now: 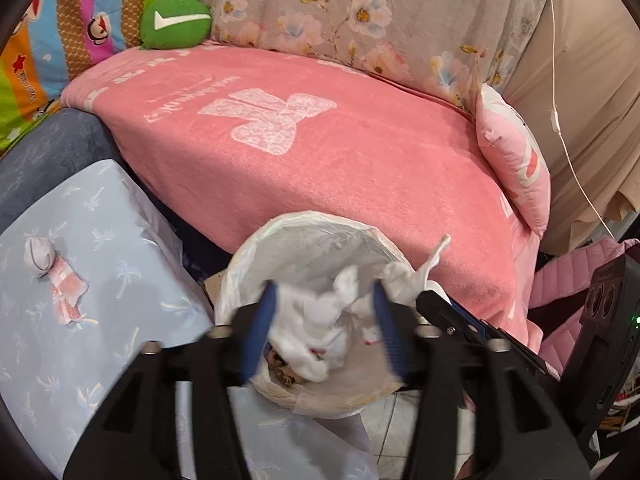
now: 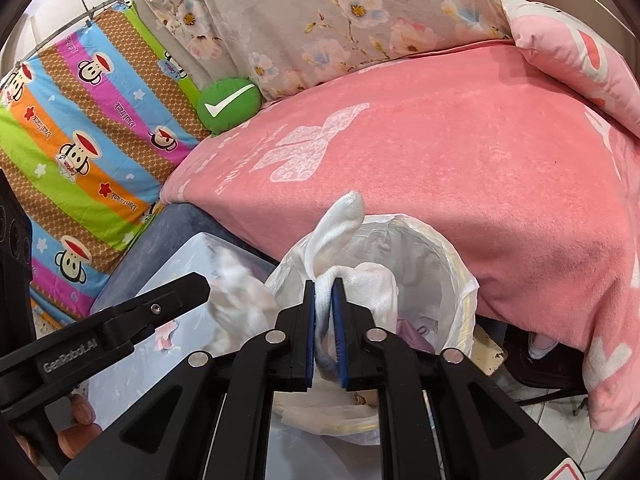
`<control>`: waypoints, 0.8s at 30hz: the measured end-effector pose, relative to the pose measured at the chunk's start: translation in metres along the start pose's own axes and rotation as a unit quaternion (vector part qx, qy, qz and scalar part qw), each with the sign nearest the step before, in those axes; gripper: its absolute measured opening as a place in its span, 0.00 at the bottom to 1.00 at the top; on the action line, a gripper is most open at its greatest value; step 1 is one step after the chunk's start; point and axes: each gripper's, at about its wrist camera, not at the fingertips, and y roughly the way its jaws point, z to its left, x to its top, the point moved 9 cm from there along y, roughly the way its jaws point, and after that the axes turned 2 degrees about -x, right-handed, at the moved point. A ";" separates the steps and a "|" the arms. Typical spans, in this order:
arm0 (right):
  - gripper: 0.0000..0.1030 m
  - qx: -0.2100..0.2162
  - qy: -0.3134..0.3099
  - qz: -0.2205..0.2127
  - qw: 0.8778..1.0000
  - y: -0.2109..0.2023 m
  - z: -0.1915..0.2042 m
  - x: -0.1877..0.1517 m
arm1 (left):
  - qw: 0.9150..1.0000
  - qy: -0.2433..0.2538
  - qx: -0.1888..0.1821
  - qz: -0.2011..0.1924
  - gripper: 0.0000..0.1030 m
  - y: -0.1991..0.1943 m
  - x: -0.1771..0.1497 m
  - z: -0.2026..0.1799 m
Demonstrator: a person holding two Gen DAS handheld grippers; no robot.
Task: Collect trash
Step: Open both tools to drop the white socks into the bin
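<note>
Only a couple of things are actually readable: the left claw (image 2: 192, 288) has "GenRobot.AI" printed in white along its black arm, and the striped cartoon-monkey sheet (image 2: 80, 140) repeats "Paul Frank" on its bands. The green round cushion (image 2: 229, 104) shows a white check mark, and the pink blanket (image 2: 440, 168) has white lettering too faint to make out.

Wrist views — close, angled down, sharing bin (image 1: 316, 240)

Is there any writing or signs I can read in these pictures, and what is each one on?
"GenRobot.AI": on the left gripper, seen from the right wrist.
"Paul Frank": repeated on the striped monkey sheet.
White check mark, no words: on the green cushion.
White lettering on the pink blanket: upside down and too faint to read.
Red-edged label at the bottom edge: cut off, unreadable.
</note>
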 end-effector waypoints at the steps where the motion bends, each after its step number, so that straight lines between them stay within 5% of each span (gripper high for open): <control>1: 0.13 -0.001 -0.001 0.000 1.000 0.000 0.001 -0.001 | 1.000 -0.001 0.004 -0.006 0.62 -0.001 0.001 0.001; 8: 0.30 -0.005 -0.006 -0.009 1.000 -0.001 0.008 -0.001 | 1.000 -0.012 0.015 -0.011 0.62 -0.005 0.003 0.014; 24: 0.30 0.018 -0.052 0.007 0.998 0.008 0.057 -0.012 | 0.997 -0.062 0.045 -0.024 0.63 -0.025 -0.003 0.068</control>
